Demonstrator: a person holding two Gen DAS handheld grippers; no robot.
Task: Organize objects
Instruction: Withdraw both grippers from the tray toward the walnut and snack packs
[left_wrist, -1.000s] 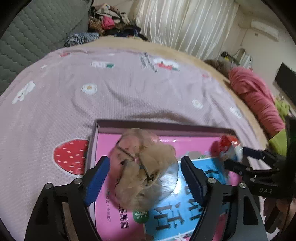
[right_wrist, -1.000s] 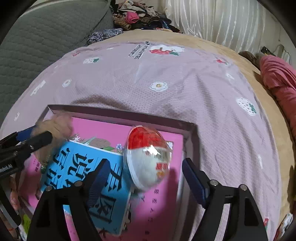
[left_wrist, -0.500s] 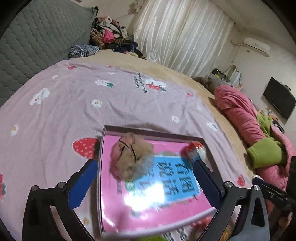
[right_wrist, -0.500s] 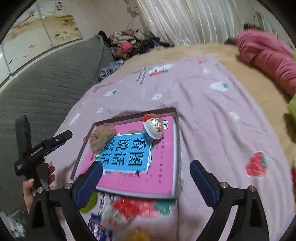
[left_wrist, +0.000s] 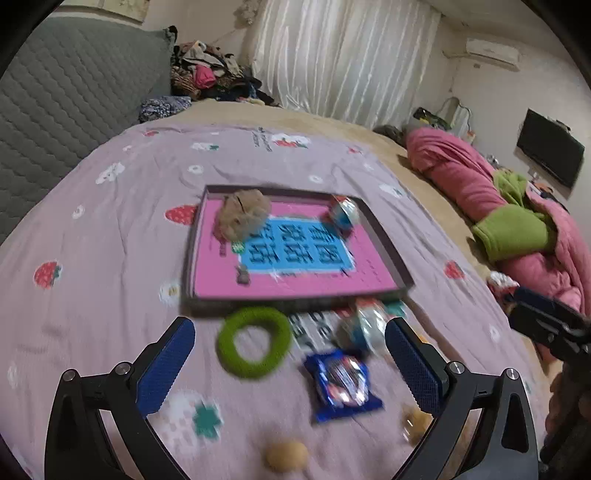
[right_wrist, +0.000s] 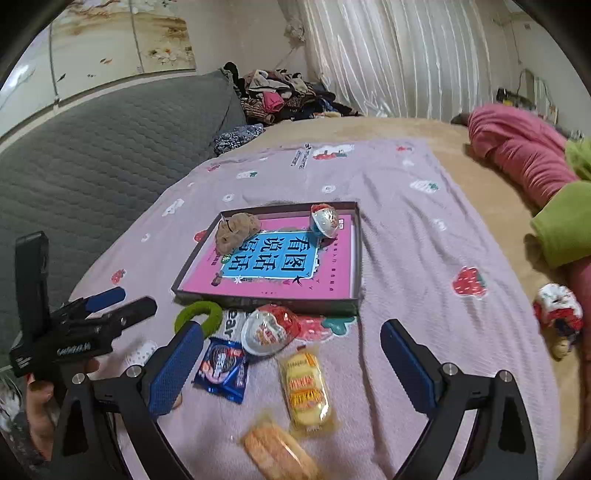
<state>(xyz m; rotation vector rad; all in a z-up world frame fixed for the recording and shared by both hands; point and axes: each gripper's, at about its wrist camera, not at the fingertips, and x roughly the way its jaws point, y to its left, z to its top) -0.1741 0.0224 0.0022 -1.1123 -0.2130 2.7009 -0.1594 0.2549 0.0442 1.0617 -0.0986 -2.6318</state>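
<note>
Both claws, the left gripper (left_wrist: 290, 360) and the right gripper (right_wrist: 291, 360), hang wide apart and empty above the lilac printed bedspread (right_wrist: 406, 236), touching nothing. Near them lie a green foam ring (left_wrist: 255, 341), a blue foil snack packet (left_wrist: 341, 382), a clear red-and-white egg capsule (right_wrist: 267, 328) and yellow wrapped cakes (right_wrist: 304, 391). Farther off, the shallow dark-rimmed box (right_wrist: 356, 254) with a pink book already holds a brown fuzzy lump (right_wrist: 236, 230) and another capsule, so I judge a fresh pick is next: lower over one loose item and close.

**Left wrist view: open claw above the bed**

The left claw (left_wrist: 290, 363), jaws spread wide, hangs empty over a green ring (left_wrist: 254, 341) and a blue snack packet (left_wrist: 341, 380). Farther off lies a shallow box (left_wrist: 384, 245) holding a brown bundle (left_wrist: 243, 216) and a capsule (left_wrist: 344, 216).
</note>
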